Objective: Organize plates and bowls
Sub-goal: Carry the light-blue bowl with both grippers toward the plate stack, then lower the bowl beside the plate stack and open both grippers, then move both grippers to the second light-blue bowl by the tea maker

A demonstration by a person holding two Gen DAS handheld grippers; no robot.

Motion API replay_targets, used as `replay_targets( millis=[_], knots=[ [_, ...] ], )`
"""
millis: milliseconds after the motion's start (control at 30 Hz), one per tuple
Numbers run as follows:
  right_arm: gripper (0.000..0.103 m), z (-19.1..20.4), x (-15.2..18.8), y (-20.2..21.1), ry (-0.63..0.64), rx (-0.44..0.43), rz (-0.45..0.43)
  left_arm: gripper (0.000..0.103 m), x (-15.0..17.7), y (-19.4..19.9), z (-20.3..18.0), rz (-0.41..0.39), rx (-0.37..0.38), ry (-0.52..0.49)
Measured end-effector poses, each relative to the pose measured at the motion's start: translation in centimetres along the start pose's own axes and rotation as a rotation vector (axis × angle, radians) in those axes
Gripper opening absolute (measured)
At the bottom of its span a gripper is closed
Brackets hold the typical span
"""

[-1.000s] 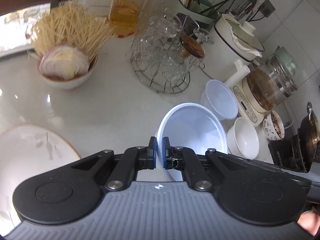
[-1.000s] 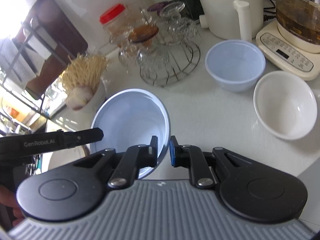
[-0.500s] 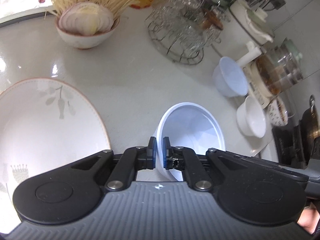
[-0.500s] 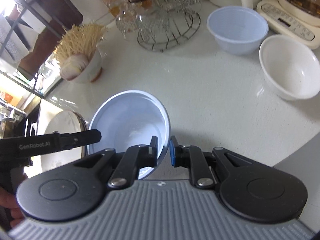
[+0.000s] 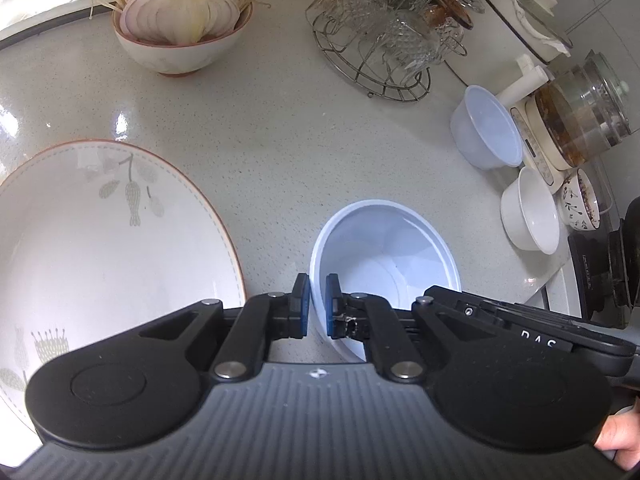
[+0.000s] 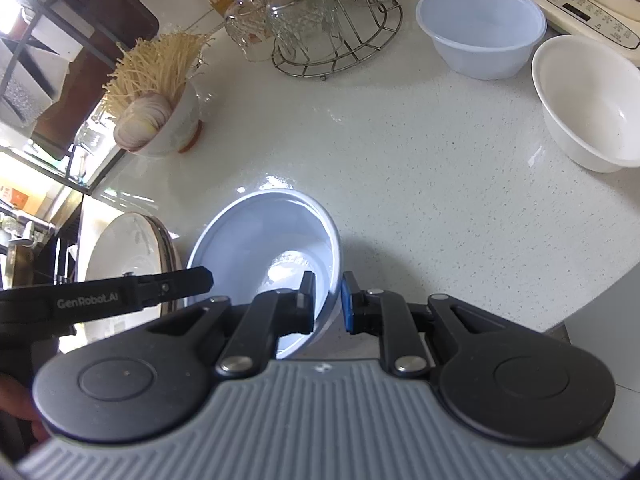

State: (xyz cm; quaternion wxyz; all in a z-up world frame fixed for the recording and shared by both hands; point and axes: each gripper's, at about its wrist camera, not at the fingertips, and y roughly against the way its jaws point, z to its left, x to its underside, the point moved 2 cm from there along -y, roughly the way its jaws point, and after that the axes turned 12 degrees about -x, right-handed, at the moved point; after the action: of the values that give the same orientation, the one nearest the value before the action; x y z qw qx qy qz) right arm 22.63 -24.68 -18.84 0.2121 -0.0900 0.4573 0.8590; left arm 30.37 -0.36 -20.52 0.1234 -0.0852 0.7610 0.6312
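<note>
1. My left gripper (image 5: 317, 306) has its blue pads pinched down on the near-left rim of the pale blue plastic bowl (image 5: 386, 258), one pad outside the wall and one inside, with only the thin wall between them.
2. My right gripper (image 6: 328, 300) straddles the opposite rim of the same bowl; the inner finger sits inside the bowl and the outer blue pad stands a little off the wall, so I cannot tell whether that grip is tight or only loose.
3. From the right wrist view, the bowl (image 6: 264, 240) sits tilted, its mouth turned up and toward the counter's far side, with the left gripper's black finger (image 6: 176, 286) reaching in at its left edge.
4. The bowl is low over the speckled white counter (image 5: 280, 140), just beside the large flowered plate (image 5: 100, 240) on my left; I cannot tell whether its base touches the counter.
5. Farther right, well apart from my bowl, a second pale blue bowl (image 5: 486, 128) and a white ceramic bowl (image 5: 530, 216) stand next to each other by the kettle base (image 5: 540, 160).
6. At the back, a bowl of sliced onion and noodles (image 5: 180, 36) stands left of the wire rack of glasses (image 5: 384, 44).
</note>
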Motion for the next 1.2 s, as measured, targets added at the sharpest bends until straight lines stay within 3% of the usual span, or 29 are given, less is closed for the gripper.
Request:
replay_targets(
  millis=[133, 200, 233, 267, 300, 367, 400, 600, 833, 1000, 1200],
  knots=[
    [0.017, -0.2, -0.4, 0.1, -0.014, 0.003, -0.008, 0.01, -0.4, -0.1, -0.2, 0.021, 0.005, -0.019],
    [0.017, -0.1, -0.5, 0.2, -0.008, 0.011, -0.005, 0.028, -0.6, 0.0, -0.2, 0.02, -0.022, -0.017],
    [0.018, 0.2, -0.6, 0.2, 0.005, 0.018, -0.005, 0.049, -0.6, 0.2, -0.4, 0.004, -0.049, -0.035],
    [0.021, 0.3, -0.6, 0.3, 0.017, 0.022, -0.002, 0.052, -0.6, 0.6, -0.6, -0.021, -0.055, -0.06],
    [0.024, 0.5, -0.7, 0.3, 0.026, 0.022, -0.001, 0.052, -0.6, 0.9, -0.8, -0.04, -0.054, -0.074],
    [0.052, 0.7, -0.8, 0.5, 0.034, 0.017, -0.011, 0.052, -0.7, 1.4, -0.9, -0.062, -0.041, -0.087],
    [0.054, 0.8, -0.9, 0.7, 0.042, 0.018, -0.02, 0.052, -0.8, 1.6, -1.0, -0.07, -0.05, -0.092],
    [0.053, 1.6, -1.6, 2.0, 0.064, 0.047, -0.079, 0.052, -1.5, 3.5, -0.8, -0.136, -0.045, -0.106],
    [0.053, 3.5, -2.4, 5.3, 0.105, 0.064, -0.216, 0.052, -2.3, 7.9, -0.8, -0.254, -0.02, -0.149],
    [0.053, 5.8, -3.0, 7.5, 0.148, 0.072, -0.295, 0.052, -2.4, 11.6, -0.3, -0.389, -0.015, -0.154],
    [0.053, 8.2, -2.9, 9.6, 0.161, 0.075, -0.388, 0.052, -2.4, 14.4, 0.2, -0.438, 0.017, -0.181]
  ],
)
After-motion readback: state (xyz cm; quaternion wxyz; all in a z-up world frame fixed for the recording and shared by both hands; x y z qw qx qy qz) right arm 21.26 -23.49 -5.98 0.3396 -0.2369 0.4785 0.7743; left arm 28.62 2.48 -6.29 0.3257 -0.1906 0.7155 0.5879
